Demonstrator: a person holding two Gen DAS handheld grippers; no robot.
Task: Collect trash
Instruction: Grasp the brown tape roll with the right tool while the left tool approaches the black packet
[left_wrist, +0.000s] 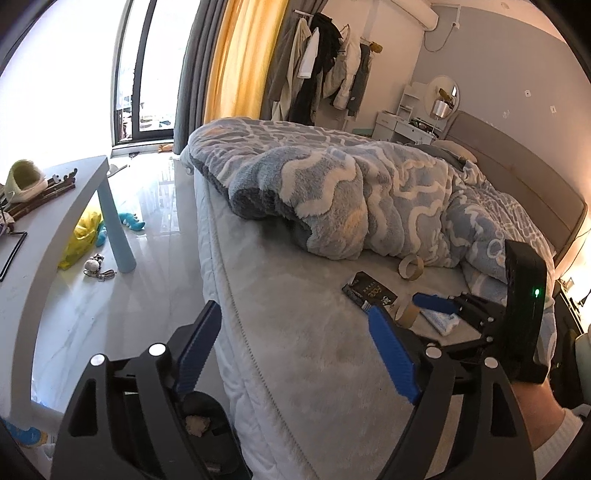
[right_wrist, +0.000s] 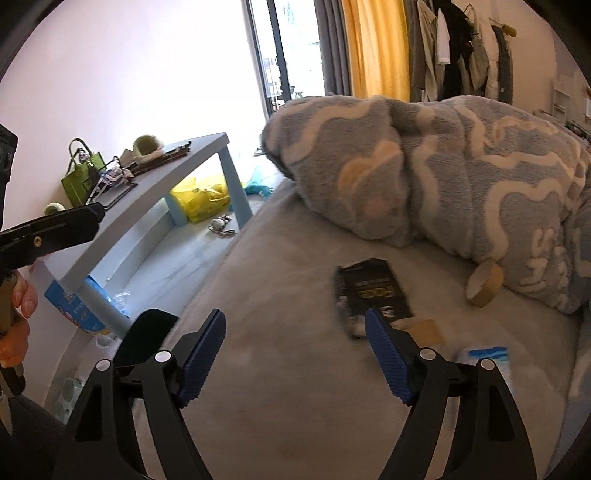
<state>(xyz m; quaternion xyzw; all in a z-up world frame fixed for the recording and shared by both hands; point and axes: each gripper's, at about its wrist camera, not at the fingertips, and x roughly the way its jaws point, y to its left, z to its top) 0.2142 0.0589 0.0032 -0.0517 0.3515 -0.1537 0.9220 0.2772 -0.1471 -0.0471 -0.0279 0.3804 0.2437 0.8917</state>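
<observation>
Trash lies on the grey bed: a black packet (left_wrist: 369, 291) (right_wrist: 373, 291), a cardboard tape roll (left_wrist: 410, 266) (right_wrist: 484, 284) against the blanket, a second cardboard roll (left_wrist: 406, 314) and a white-and-blue tissue pack (left_wrist: 439, 319) (right_wrist: 484, 356). My left gripper (left_wrist: 295, 350) is open over the bed's near edge with nothing between its blue pads. My right gripper (right_wrist: 295, 354) is open too, empty, just short of the black packet; in the left wrist view the right gripper (left_wrist: 424, 306) reaches in from the right beside the second roll. A dark container (left_wrist: 199, 413) holding a tan crumpled scrap sits under my left gripper.
A fluffy blue-and-white blanket (left_wrist: 351, 192) is heaped across the bed behind the trash. A pale blue side table (left_wrist: 66, 206) with clutter stands left of the bed. A yellow bag (left_wrist: 79, 240) and small toys lie on the floor under it. A hand (right_wrist: 18, 302) holds the left tool.
</observation>
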